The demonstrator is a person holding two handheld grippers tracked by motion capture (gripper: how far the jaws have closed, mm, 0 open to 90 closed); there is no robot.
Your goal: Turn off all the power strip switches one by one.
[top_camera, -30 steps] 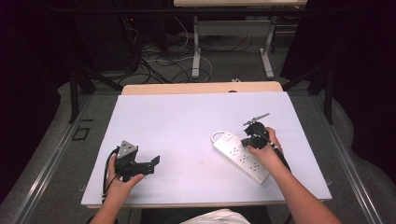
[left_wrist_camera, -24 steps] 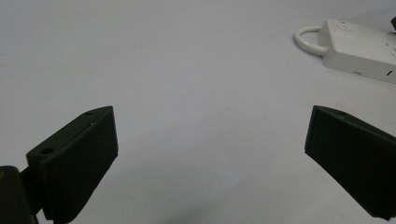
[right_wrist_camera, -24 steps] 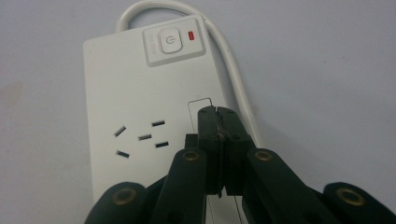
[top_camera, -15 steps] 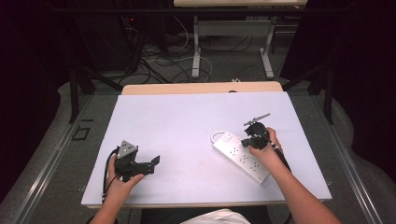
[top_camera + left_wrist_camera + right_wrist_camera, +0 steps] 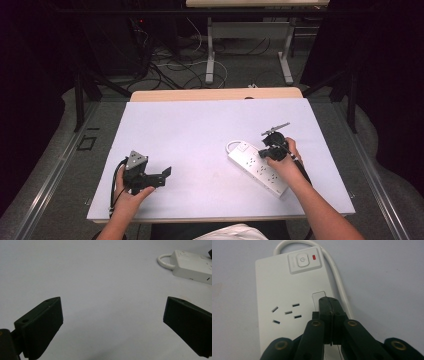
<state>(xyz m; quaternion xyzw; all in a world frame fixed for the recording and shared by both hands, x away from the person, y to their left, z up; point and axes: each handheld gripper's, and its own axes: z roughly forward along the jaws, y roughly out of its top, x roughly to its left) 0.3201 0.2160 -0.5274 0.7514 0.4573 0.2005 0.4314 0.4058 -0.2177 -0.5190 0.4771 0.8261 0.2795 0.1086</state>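
While your right tool (image 5: 329,305) sits clenched with nothing between its jaws, its tip hangs over the white power strip (image 5: 257,168), just beside the socket holes and below the power button (image 5: 302,259). Your left tool (image 5: 159,177) rests released, jaws wide, on the table (image 5: 200,130), well apart from the strip.

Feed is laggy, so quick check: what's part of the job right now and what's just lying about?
In the job:
- power strip, white, with its cord
- right gripper, jaws shut, tips over the strip
- left gripper, open, apart from the strip

Lying about:
- cables on the floor beyond the table
- far desk's legs
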